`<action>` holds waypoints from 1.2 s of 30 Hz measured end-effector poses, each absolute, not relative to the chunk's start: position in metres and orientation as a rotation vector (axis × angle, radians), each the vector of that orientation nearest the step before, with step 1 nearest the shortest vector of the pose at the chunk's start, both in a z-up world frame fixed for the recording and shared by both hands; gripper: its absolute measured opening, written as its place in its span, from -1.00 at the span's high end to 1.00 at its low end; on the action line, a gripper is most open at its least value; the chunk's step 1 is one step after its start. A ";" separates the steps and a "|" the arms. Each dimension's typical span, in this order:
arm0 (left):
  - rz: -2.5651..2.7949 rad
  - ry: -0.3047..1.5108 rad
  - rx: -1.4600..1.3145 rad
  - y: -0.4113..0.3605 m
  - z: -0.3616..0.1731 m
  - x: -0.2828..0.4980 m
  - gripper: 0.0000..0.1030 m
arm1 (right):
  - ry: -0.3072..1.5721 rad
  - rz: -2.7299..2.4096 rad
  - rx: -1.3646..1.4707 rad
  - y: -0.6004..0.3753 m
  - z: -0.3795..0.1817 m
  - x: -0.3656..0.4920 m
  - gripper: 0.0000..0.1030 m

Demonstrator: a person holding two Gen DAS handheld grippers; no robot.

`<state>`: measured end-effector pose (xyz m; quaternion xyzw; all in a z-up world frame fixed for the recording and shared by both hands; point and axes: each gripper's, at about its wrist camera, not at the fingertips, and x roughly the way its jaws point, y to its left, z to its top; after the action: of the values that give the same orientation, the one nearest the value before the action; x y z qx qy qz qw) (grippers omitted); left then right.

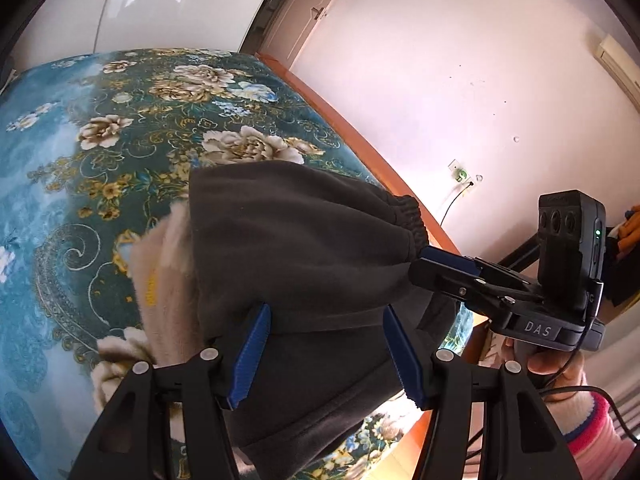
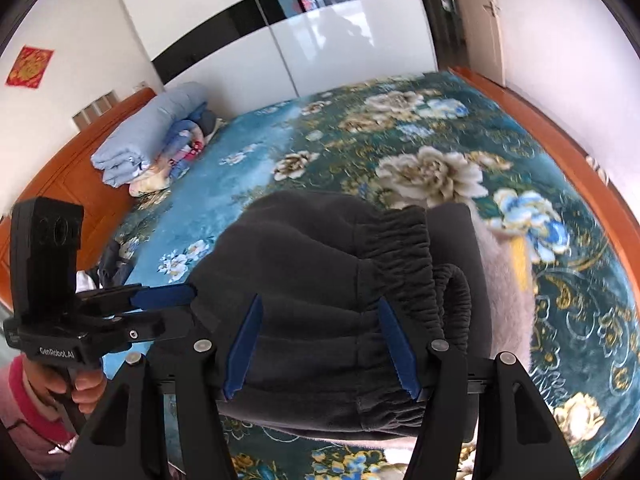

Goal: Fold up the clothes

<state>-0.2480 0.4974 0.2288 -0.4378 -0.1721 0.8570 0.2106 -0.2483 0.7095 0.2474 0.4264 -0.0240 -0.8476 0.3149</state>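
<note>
A dark grey fleece garment (image 1: 288,248) with an elastic waistband (image 2: 396,236) is bunched up over the floral bedspread (image 1: 100,128); its cream fleecy lining (image 1: 168,264) shows at one side. My left gripper (image 1: 326,350) is open, its blue pads astride the dark cloth. My right gripper (image 2: 320,344) is open too, its pads around the waistband end. In the left wrist view the right gripper (image 1: 452,264) presses into the waistband edge. In the right wrist view the left gripper (image 2: 168,296) pokes into the cloth's left side. The cream lining (image 2: 508,280) shows at right.
The bed (image 2: 280,152) has an orange wooden frame (image 1: 360,136). Folded blue quilts and pillows (image 2: 152,136) lie by the headboard. A white wardrobe (image 2: 340,40) stands behind, a door (image 2: 484,12) and pink wall (image 1: 480,80) to the right.
</note>
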 end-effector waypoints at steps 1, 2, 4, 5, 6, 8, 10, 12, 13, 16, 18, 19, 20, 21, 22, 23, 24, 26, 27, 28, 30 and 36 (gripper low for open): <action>2.385 -0.468 -1.221 0.499 0.226 -0.250 -0.22 | -0.070 -2.233 1.135 0.710 0.244 -0.251 -0.19; 2.387 -0.458 -1.226 0.500 0.223 -0.252 -0.22 | -0.077 -2.232 1.141 0.710 0.241 -0.254 -0.19; 2.393 -0.452 -1.246 0.501 0.216 -0.258 -0.22 | -0.099 -2.225 1.145 0.712 0.236 -0.260 -0.19; 2.390 -0.456 -1.259 0.501 0.212 -0.261 -0.22 | -0.113 -2.217 1.147 0.713 0.233 -0.264 -0.20; 2.387 -0.460 -1.272 0.501 0.208 -0.264 -0.22 | -0.127 -2.208 1.149 0.713 0.230 -0.268 -0.20; 2.376 -0.469 -1.305 0.500 0.199 -0.270 -0.22 | -0.163 -2.191 1.162 0.714 0.223 -0.277 -0.20; 2.375 -0.475 -1.337 0.498 0.191 -0.274 -0.23 | -0.192 -2.175 1.166 0.713 0.218 -0.283 -0.20; 2.376 -0.473 -1.348 0.496 0.188 -0.275 -0.23 | -0.218 -2.157 1.161 0.711 0.214 -0.287 -0.20; 2.372 -0.475 -1.347 0.495 0.188 -0.275 -0.23 | -0.223 -2.154 1.158 0.710 0.213 -0.287 -0.20; 2.365 -0.487 -1.342 0.491 0.191 -0.274 -0.24 | -0.211 -2.159 1.158 0.706 0.215 -0.286 -0.20; 2.366 -0.502 -1.335 0.489 0.196 -0.272 -0.24 | -0.204 -2.164 1.164 0.705 0.216 -0.285 -0.20; 2.366 -0.517 -1.330 0.487 0.199 -0.270 -0.24 | -0.209 -2.166 1.169 0.706 0.217 -0.285 -0.20; 2.364 -0.530 -1.325 0.485 0.203 -0.268 -0.24 | -0.216 -2.172 1.171 0.707 0.219 -0.284 -0.20; 2.362 -0.542 -1.319 0.483 0.207 -0.266 -0.24 | -0.227 -2.182 1.169 0.708 0.222 -0.283 -0.20; 2.364 -0.549 -1.313 0.481 0.211 -0.263 -0.24 | -0.234 -2.192 1.157 0.709 0.226 -0.280 -0.20; 2.377 -0.538 -1.307 0.479 0.215 -0.260 -0.24 | -0.234 -2.203 1.135 0.710 0.231 -0.275 -0.19; 2.388 -0.530 -1.301 0.478 0.219 -0.256 -0.24 | -0.232 -2.213 1.114 0.711 0.236 -0.271 -0.20; 2.403 -0.523 -1.292 0.475 0.223 -0.249 -0.25 | -0.222 -2.237 1.094 0.712 0.243 -0.265 -0.20; 2.411 -0.520 -1.287 0.474 0.225 -0.245 -0.25 | -0.220 -2.252 1.093 0.713 0.245 -0.263 -0.20; 2.418 -0.516 -1.282 0.473 0.227 -0.241 -0.26 | -0.231 -2.263 1.090 0.715 0.247 -0.261 -0.20; 2.437 -0.508 -1.272 0.471 0.231 -0.231 -0.28 | -0.279 -2.259 1.078 0.719 0.252 -0.253 -0.20; 2.500 -0.537 -1.221 0.465 0.224 -0.198 -0.43 | -0.228 -2.267 1.073 0.715 0.256 -0.215 -0.40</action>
<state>-0.1979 0.4650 0.2242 -0.4258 -0.1873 0.8718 0.1536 -0.2146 0.7149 0.2558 0.4055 -0.0863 -0.8568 0.3066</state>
